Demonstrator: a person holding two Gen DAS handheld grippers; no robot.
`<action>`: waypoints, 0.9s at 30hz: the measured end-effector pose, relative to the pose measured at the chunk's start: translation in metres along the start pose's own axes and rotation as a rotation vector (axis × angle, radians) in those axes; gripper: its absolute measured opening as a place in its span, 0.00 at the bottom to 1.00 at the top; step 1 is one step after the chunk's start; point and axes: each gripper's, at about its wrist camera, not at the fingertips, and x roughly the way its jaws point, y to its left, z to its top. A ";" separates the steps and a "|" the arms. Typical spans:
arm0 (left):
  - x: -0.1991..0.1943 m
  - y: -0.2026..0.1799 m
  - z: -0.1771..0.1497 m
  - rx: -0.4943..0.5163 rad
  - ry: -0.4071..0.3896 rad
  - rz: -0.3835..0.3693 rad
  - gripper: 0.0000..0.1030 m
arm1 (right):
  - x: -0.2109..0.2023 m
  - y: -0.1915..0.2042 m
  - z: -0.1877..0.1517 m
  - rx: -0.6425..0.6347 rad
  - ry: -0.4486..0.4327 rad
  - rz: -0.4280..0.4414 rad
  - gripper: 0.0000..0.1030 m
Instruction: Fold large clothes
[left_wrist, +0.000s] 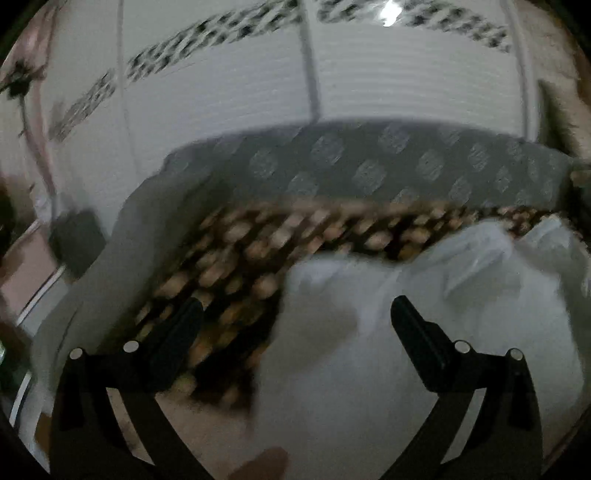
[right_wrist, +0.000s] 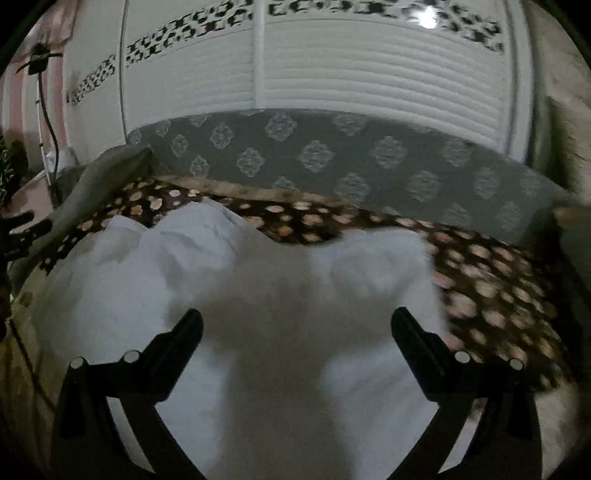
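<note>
A large white garment (left_wrist: 424, 314) lies crumpled on a dark spotted blanket (left_wrist: 236, 251). In the left wrist view it fills the lower right, and my left gripper (left_wrist: 295, 317) stands open above its left edge, nothing between the fingers. In the right wrist view the white garment (right_wrist: 258, 295) spreads across the middle, bunched at its far edge. My right gripper (right_wrist: 295, 325) hovers open over its middle, and its shadow falls on the cloth. The left wrist view is blurred.
The spotted blanket (right_wrist: 498, 288) covers a bed with a grey patterned cover (right_wrist: 332, 158) behind it. White ribbed closet doors (right_wrist: 369, 74) stand at the back. A grey pillow (right_wrist: 103, 173) lies at the far left, with a cable stand (right_wrist: 44, 92) beyond it.
</note>
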 end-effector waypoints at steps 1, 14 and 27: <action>0.001 0.016 -0.010 -0.057 0.063 0.019 0.97 | -0.009 -0.007 -0.007 0.005 0.020 -0.009 0.98; 0.047 0.031 -0.096 -0.238 0.308 -0.030 0.97 | 0.043 -0.080 -0.103 0.344 0.345 0.141 0.98; 0.065 -0.008 -0.075 -0.221 0.224 -0.285 0.19 | 0.005 -0.047 -0.037 0.314 0.078 0.099 0.27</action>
